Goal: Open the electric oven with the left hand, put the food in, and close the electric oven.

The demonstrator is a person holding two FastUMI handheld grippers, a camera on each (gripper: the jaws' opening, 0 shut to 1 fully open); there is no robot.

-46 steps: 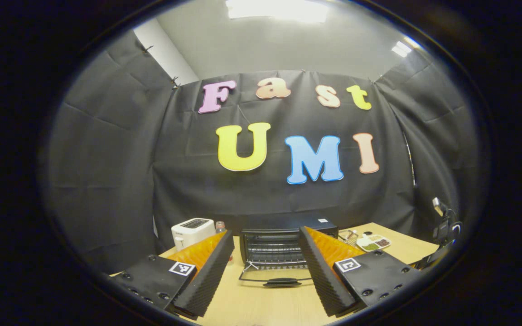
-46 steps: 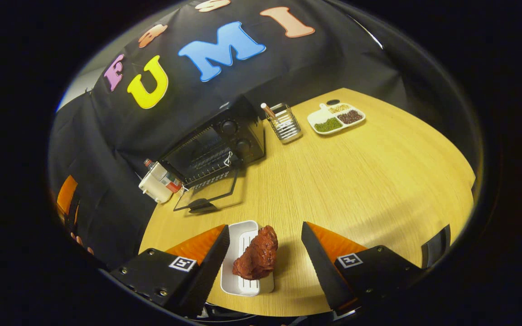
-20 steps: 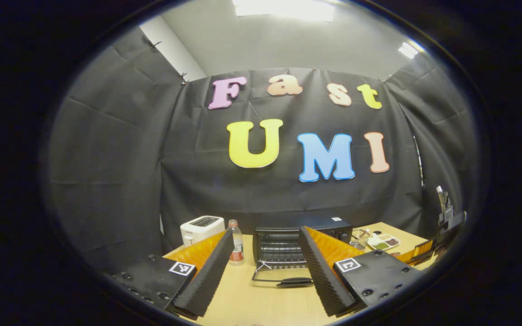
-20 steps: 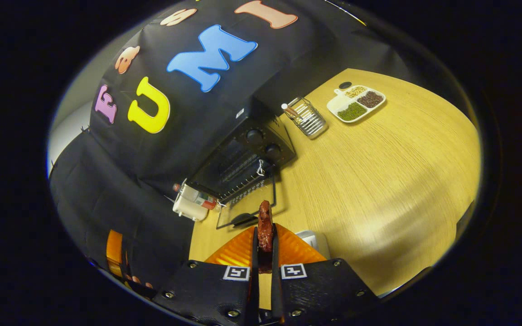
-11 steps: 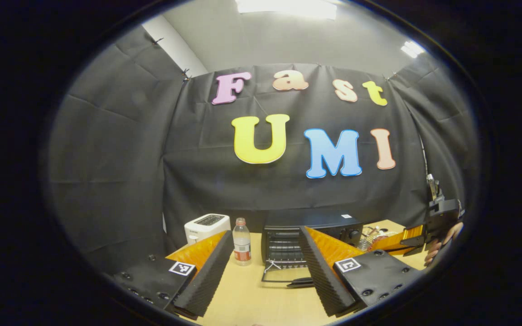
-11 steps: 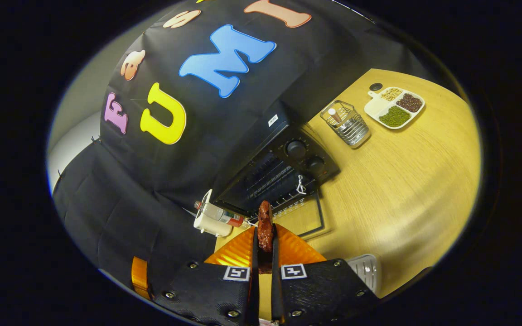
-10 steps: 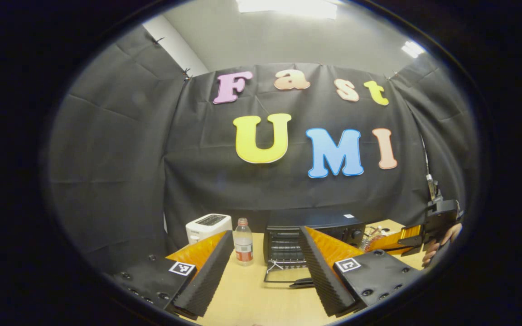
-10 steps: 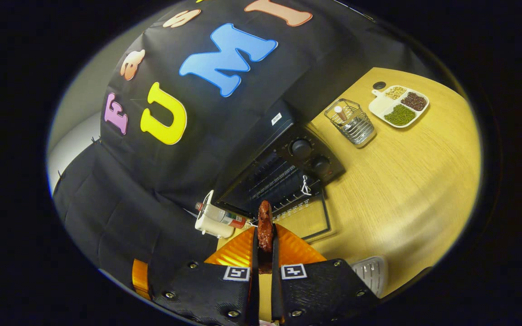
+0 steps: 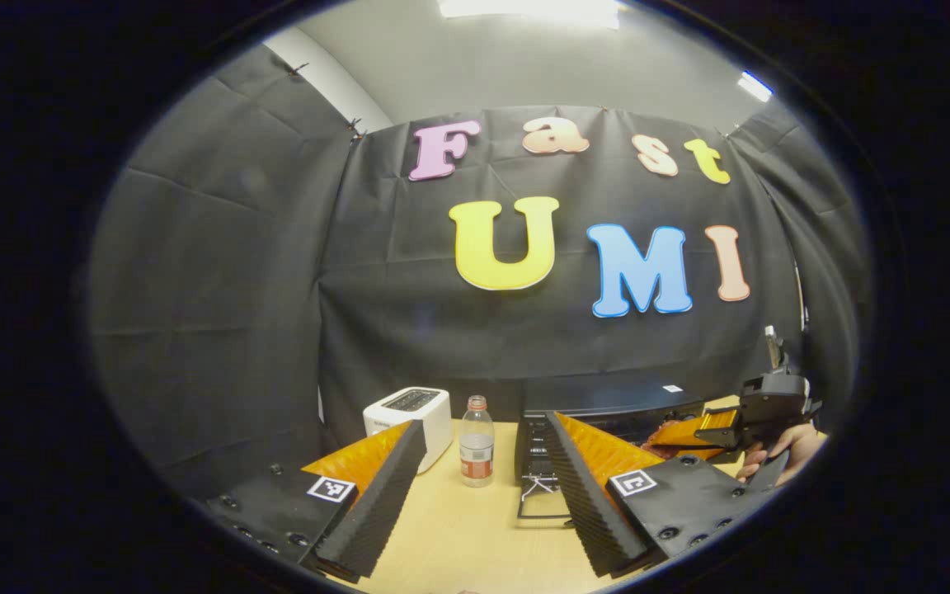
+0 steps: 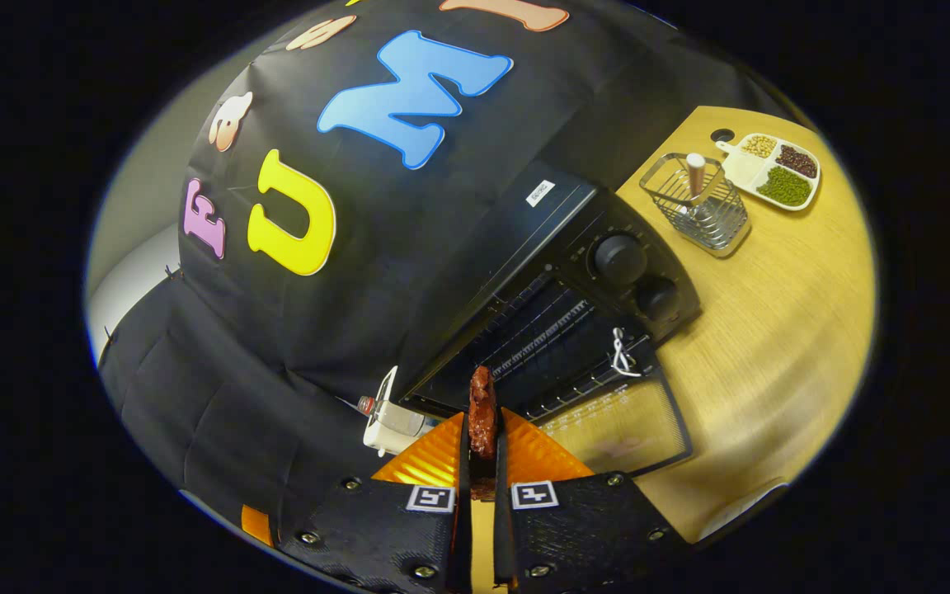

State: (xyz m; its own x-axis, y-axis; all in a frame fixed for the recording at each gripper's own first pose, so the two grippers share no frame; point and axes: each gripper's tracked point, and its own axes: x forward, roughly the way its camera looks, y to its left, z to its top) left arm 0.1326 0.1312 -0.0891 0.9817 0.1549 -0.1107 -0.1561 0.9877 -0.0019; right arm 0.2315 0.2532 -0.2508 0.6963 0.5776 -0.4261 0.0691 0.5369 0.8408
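The black electric oven (image 10: pixel 574 280) stands on the wooden table (image 10: pixel 780 330) with its glass door (image 10: pixel 619 425) folded down flat. My right gripper (image 10: pixel 482 429) is shut on a dark red piece of meat (image 10: pixel 482 412), held just in front of the oven's open mouth and wire rack (image 10: pixel 541 338). In the left gripper view the oven (image 9: pixel 607 404) sits behind my right finger, and the right gripper (image 9: pixel 689 431) with a hand (image 9: pixel 780 454) on it reaches toward the oven from the right. My left gripper (image 9: pixel 483 470) hangs open above the table with nothing between its fingers.
A white toaster (image 9: pixel 409 412) and a plastic bottle (image 9: pixel 476 441) stand left of the oven. Right of the oven are a wire utensil basket (image 10: pixel 698 202) and a white divided dish of beans (image 10: pixel 772 169). A white tray edge (image 10: pixel 739 507) shows at the table's near side.
My right gripper shut on the meat, lifted it off the white tray and carried it up to the open oven. My left gripper drifted left and back, staying open.
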